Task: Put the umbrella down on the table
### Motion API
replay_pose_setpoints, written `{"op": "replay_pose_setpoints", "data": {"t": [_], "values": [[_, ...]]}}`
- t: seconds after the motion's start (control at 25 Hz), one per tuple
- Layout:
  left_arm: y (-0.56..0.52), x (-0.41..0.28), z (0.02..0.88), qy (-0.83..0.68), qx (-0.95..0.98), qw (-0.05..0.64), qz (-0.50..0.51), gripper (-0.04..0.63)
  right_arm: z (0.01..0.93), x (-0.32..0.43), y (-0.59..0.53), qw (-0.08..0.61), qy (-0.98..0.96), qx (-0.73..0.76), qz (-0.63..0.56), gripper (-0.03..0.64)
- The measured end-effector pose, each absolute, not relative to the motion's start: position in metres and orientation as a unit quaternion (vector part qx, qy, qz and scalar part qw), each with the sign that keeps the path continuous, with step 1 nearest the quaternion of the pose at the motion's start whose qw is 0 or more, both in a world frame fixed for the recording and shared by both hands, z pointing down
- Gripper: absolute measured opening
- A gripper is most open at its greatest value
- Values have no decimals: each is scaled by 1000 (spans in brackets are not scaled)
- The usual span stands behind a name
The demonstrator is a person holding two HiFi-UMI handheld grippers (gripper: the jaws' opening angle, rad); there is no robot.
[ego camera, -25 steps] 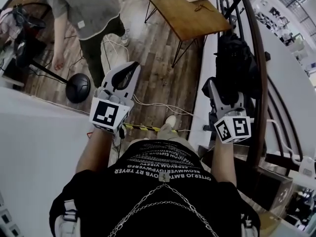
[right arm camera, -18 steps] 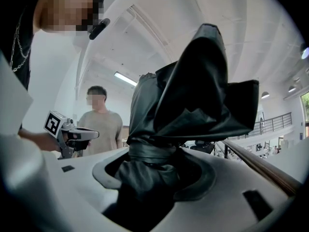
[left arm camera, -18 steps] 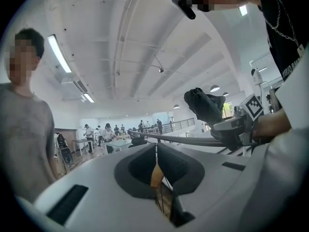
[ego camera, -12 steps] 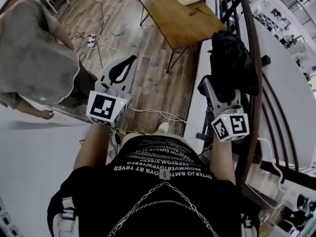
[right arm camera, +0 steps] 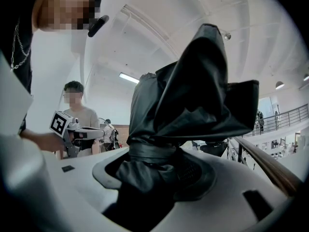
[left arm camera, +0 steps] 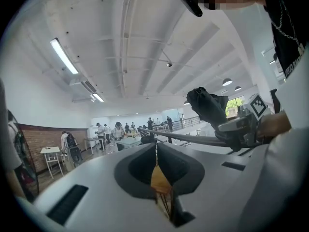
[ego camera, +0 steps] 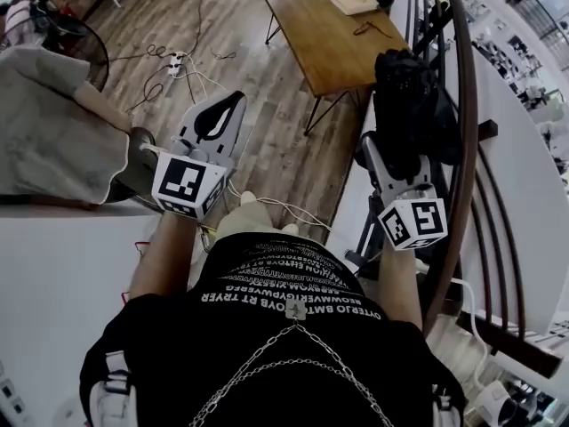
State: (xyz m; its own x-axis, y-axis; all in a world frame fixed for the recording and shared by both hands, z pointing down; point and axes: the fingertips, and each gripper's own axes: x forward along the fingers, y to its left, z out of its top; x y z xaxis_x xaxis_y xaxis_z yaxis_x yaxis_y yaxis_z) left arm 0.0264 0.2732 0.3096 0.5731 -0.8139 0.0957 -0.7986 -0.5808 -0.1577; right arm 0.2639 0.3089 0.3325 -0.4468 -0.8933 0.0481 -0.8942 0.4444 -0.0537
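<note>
Left gripper: the white left gripper (ego camera: 229, 107) has its black-padded jaws pressed together with nothing between them. It points ahead alongside its partner, well apart from the umbrella.
Right gripper: the white right gripper (right arm camera: 161, 166) pinches the black folded fabric umbrella (right arm camera: 193, 95) just below a band wrapped round the cloth, its dark pads pressing on the bunched fabric.
Umbrella: it sticks out of the right gripper's jaws, with the crumpled canopy bulging beyond their tips. It is held in the air, touches only that gripper, and is not on the table.
Table: a long brown wooden table with thin black legs (ego camera: 324, 38) lies ahead of both grippers, beyond their tips and nearer the right gripper's line than the left's.
On the table: a pale flat notepad (ego camera: 354, 1) sits on the far part, well beyond the umbrella.
Handrail: a dark brown curved wooden handrail (ego camera: 468, 149) runs just beside the right gripper, on its outer, right side.
Floor: a brown wood-plank floor (ego camera: 284, 123) spreads below and ahead of the left gripper. A white power strip (ego camera: 176, 60) lies on it, ahead and to the left of that gripper's tip.
Bystander: a person in a grey shirt (ego camera: 53, 145) is bent over to the left of the left gripper, near it but apart.
Wearer: a black printed T-shirt with a metal chain (ego camera: 293, 314) shows behind both grippers.
</note>
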Motion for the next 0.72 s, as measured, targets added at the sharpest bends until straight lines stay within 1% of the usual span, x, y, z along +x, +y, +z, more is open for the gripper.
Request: {"op": "replay_pose_setpoints", "data": {"t": [0.36,0.72], "values": [[236,15,319,468,-878,38,-89,32,343,239,262,11,-867,496,50,267],[167,-3,330,473,-876,31,-92,32,352,211,190,16,-875,481,55,267]]}}
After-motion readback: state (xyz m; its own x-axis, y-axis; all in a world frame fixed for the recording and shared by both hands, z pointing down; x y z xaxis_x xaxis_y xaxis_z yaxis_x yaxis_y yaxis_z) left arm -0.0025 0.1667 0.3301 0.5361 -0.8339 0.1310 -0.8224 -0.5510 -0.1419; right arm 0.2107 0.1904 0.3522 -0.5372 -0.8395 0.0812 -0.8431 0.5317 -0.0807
